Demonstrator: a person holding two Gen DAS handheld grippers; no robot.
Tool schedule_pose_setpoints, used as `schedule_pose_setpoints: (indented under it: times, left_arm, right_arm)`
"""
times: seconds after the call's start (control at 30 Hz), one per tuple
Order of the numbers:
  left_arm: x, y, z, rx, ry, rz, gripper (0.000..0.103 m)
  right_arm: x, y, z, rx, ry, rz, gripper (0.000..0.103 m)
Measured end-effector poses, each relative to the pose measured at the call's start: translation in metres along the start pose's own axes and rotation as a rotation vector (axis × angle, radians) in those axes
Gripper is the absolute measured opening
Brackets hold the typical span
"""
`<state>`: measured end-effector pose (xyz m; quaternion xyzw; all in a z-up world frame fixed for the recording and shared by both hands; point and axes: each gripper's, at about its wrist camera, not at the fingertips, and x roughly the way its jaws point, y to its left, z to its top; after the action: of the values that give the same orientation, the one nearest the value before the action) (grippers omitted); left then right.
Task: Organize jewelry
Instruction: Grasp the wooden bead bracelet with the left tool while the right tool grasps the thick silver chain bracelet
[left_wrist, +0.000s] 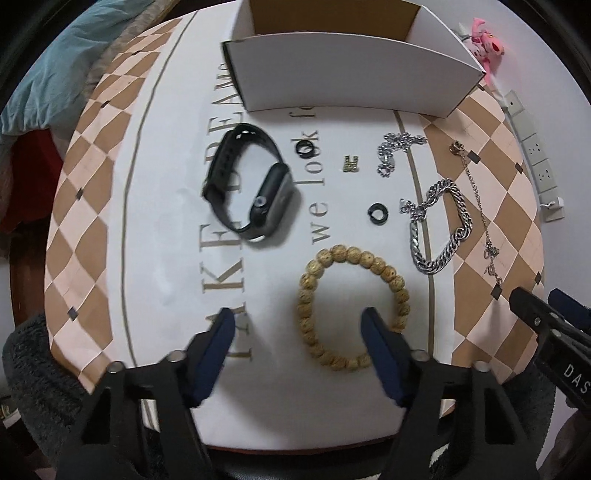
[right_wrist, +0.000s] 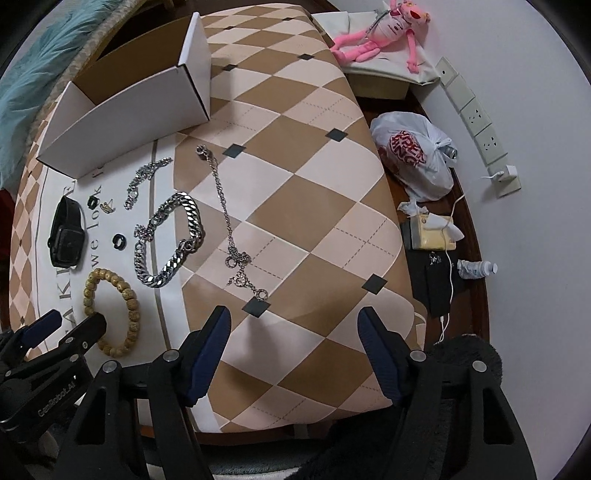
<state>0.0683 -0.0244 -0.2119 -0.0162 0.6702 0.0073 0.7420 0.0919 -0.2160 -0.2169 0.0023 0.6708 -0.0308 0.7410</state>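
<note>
Jewelry lies on a checkered table cover (left_wrist: 92, 206). A wooden bead bracelet (left_wrist: 325, 258) lies nearest; my left gripper (left_wrist: 297, 319) is open above its near side, empty. A black smartwatch (left_wrist: 247, 184), two black rings (left_wrist: 305, 147) (left_wrist: 376, 212), a small gold charm (left_wrist: 350, 163), a thin silver chain (left_wrist: 397, 149), a thick silver chain bracelet (left_wrist: 439, 225) and a fine necklace (left_wrist: 478, 206) lie beyond. An open white box (left_wrist: 332, 81) stands at the back. My right gripper (right_wrist: 293, 321) is open and empty, just near of the necklace (right_wrist: 231, 221).
To the right of the table are a pink plush toy (right_wrist: 376, 33), a white plastic bag (right_wrist: 413, 158), a tissue pack (right_wrist: 432, 229), a small bottle (right_wrist: 476, 267), a charging cable (right_wrist: 448, 280) and a power strip (right_wrist: 476, 118) along the wall.
</note>
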Motion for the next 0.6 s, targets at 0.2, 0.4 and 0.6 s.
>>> schedule_pose_setpoints:
  times: [0.2,0.4,0.6]
  left_arm:
    - [0.002,-0.009,0.005,0.033,-0.034,0.005,0.010]
    - [-0.010,0.012,0.007,-0.001,-0.072,-0.003,0.007]
    - [-0.026,0.062,0.000,-0.044,-0.103,0.020,0.007]
  right_arm:
    - [0.002,-0.001,0.002,0.004,-0.007,0.010,0.073]
    - [0.001,0.003,0.013,0.032,-0.016,0.091,0.073]
    - [0.015,0.022,0.031,0.060,-0.012,0.173,0.063]
